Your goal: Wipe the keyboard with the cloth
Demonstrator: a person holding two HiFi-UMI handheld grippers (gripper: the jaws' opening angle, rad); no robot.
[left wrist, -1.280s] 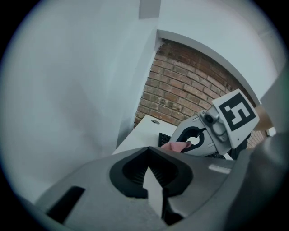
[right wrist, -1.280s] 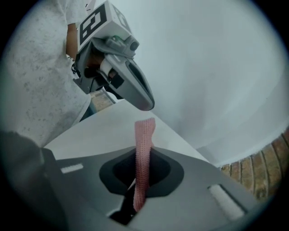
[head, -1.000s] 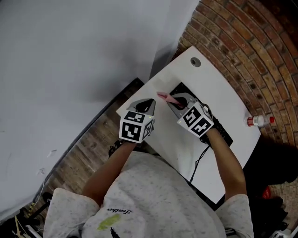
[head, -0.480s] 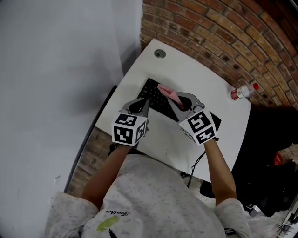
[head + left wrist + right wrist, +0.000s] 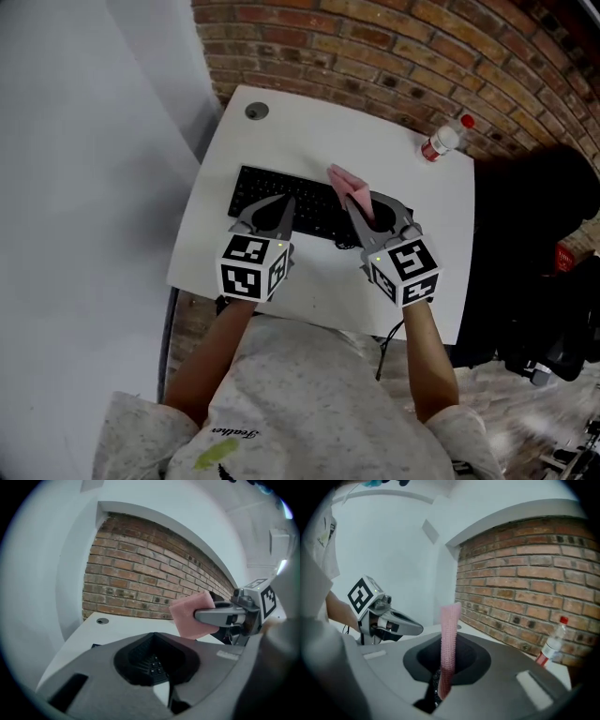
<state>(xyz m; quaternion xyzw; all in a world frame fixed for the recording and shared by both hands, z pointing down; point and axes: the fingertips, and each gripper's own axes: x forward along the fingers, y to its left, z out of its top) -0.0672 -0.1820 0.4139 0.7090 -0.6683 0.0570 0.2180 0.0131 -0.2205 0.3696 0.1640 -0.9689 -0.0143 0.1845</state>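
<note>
Between the right gripper's (image 5: 362,208) jaws I am pinching the pink cloth (image 5: 348,185), its free end sticking out over the keyboard's (image 5: 302,193) right half. The left gripper (image 5: 276,210) is hovering over the left half, jaws pressed together, empty. I am now facing the table (image 5: 309,127) squarely rather than at a slant, so wiping looks ready to begin.

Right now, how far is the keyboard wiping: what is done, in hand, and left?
Done: the right gripper is shut on the pink cloth. In hand: the cloth is held over the keyboard. Left: the wiping itself; no contact with keys shows. The left gripper is shut, empty.
</note>
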